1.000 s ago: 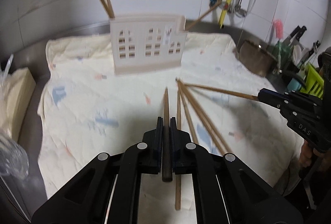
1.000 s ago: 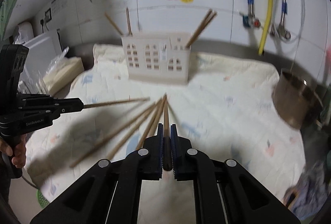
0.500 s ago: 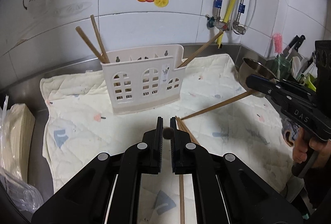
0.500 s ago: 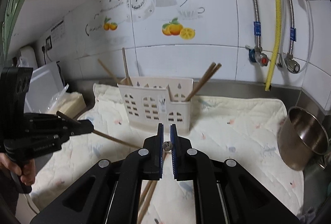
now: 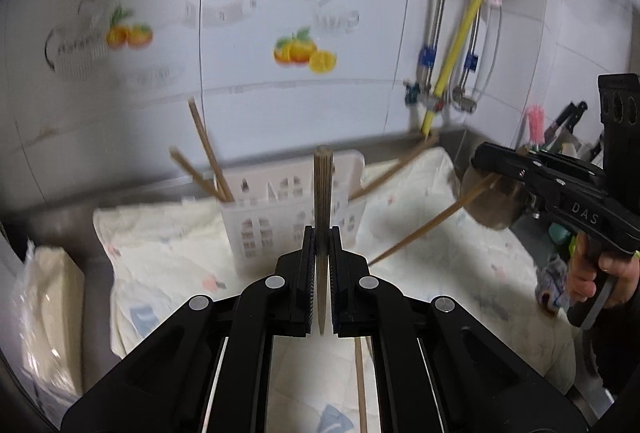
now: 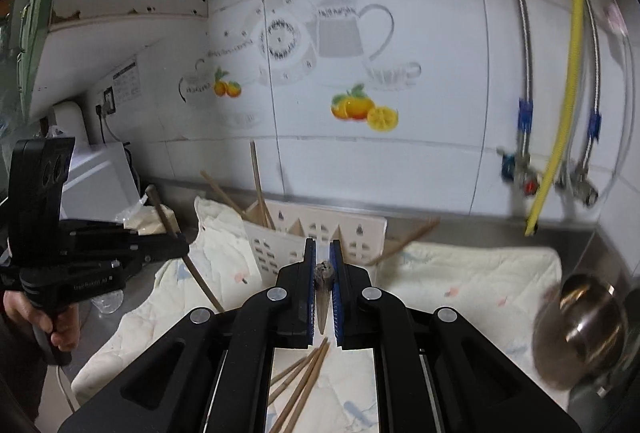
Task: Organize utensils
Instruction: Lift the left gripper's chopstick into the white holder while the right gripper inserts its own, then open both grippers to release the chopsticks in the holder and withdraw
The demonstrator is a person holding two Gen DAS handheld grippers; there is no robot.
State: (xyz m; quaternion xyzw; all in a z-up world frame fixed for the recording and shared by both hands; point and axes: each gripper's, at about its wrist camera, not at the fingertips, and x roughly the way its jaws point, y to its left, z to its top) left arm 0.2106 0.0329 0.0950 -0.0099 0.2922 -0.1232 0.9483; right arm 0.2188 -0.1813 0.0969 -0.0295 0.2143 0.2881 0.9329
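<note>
My left gripper [image 5: 322, 233] is shut on a wooden chopstick [image 5: 322, 193] that stands upright between the pads, its thick end up, in front of the white utensil holder [image 5: 280, 221]. My right gripper [image 6: 323, 247] is shut on another chopstick [image 6: 323, 281], seen end-on. In the left wrist view the right gripper [image 5: 486, 163] holds its chopstick [image 5: 420, 229] slanting down to the left. In the right wrist view the left gripper [image 6: 182, 247] holds its chopstick [image 6: 176, 233] slanting. The holder [image 6: 352, 233] has chopsticks in its left and right ends. Loose chopsticks [image 6: 304, 381] lie on the cloth below.
A pale quilted cloth [image 5: 160, 253] covers the steel counter. A steel bowl [image 6: 580, 329] sits at the right. Pipes and a yellow hose [image 6: 560, 113] run down the tiled wall. A wrapped pale packet [image 5: 48, 305] lies at the left. A hand [image 5: 608, 277] holds the right gripper's handle.
Both grippers have lifted their chopsticks off the cloth and risen. The chopstick in the left gripper has swung from lying forward to standing upright. The holder now sits lower in both views.
</note>
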